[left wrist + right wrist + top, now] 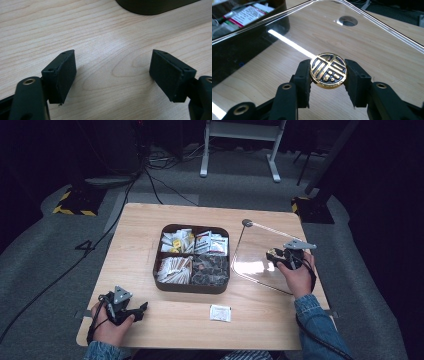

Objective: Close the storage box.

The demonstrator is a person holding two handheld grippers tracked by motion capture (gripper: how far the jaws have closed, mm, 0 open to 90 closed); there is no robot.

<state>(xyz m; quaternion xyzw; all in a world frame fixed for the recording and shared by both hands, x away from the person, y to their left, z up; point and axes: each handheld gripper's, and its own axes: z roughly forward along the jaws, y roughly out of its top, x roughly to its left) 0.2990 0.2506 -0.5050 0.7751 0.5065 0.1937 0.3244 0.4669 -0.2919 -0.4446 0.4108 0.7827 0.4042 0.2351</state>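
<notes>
Jaws of the right gripper (328,75) squeeze a round gold-and-black knob (328,70) from both sides, and this knob sits in the middle of a clear flat plastic lid (372,42). In the high view the right gripper (278,256) holds the lid (255,245) tilted, with its far edge lifted above the light wooden table (150,220), just to the right of the dark brown square box (192,287). The lid is see-through, so its edges are hard to follow; mostly a bright stripe of light and thin shiny rims give it away. A small round grey foot (246,222) marks its far corner. The box has four parts filled with little packets, but the words on them are too small to read, and the dark packets in the near right part are hard to make out. One small white packet (220,312) lies alone on the table in front of the box. The left gripper (131,312) rests on the near left part of the table, and in its own view (112,72) its jaws stand wide apart with bare wood between them. A dark curved edge of the box (155,6) is cut off at the top of that view.
</notes>
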